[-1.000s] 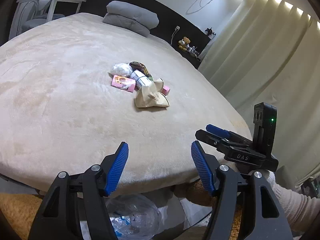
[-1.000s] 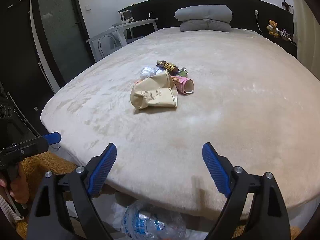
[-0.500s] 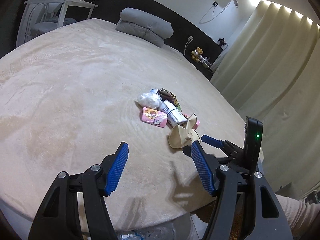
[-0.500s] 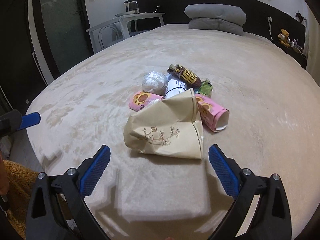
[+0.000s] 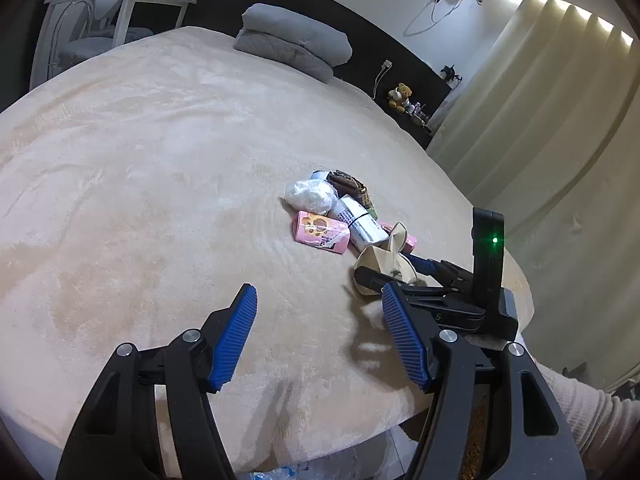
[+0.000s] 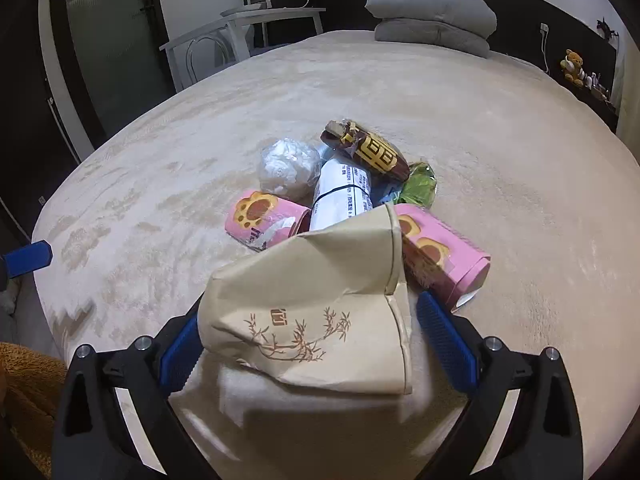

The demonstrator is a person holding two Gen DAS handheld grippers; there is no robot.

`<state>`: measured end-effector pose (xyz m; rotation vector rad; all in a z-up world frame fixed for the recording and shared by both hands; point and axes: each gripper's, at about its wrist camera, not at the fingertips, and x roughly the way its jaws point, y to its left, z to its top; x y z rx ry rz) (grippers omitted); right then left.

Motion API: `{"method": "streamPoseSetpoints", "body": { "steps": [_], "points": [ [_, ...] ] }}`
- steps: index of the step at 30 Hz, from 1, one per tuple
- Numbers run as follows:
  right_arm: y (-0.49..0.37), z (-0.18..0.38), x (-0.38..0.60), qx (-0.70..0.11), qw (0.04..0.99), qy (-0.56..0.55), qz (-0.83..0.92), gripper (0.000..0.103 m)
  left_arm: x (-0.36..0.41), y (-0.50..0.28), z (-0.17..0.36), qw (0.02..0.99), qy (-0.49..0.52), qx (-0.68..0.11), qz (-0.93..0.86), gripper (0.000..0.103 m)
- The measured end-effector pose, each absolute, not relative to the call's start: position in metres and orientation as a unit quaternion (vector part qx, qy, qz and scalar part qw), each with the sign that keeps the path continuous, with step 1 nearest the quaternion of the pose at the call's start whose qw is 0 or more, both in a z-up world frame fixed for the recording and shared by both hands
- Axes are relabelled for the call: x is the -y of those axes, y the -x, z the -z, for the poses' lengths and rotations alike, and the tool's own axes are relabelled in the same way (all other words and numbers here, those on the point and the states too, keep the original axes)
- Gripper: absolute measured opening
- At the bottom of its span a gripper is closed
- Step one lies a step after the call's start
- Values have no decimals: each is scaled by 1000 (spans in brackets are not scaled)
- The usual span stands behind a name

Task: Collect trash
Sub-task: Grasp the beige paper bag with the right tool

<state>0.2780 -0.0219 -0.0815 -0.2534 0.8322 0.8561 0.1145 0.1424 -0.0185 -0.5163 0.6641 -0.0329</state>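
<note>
Paper bag (image 6: 312,312) between right claw (image 6: 308,344) pads

Black left tool (image 5: 318,332) with ribbed blue pads, silver screws, matching right tool (image 6: 316,340), cream ribbed knit sleeve (image 5: 588,412)

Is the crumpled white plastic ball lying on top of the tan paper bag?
No, the crumpled white plastic ball lies on the beige bedspread beyond the tan paper bag.
</note>
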Motion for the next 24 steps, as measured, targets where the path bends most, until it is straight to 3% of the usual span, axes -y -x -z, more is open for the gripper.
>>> {"method": "streamPoseSetpoints", "body": {
  "steps": [5, 8, 17, 19, 24],
  "points": [
    [-272, 72, 32, -382, 818, 110, -416, 90, -138, -119, 22, 911, 242, -332, 15, 64],
    [-267, 66, 41, -383, 815, 96, -424, 90, -136, -122, 23, 912, 237, -336, 11, 76],
    [-251, 41, 86, -366, 821, 51, -435, 90, -129, -147, 30, 910, 208, -358, 4, 76],
    [-250, 36, 99, -362, 825, 43, -431, 90, -128, -157, 31, 911, 195, -363, -3, 84],
    [-250, 31, 128, -359, 834, 31, -417, 90, -124, -182, 35, 911, 175, -373, -1, 89]
  ]
}}
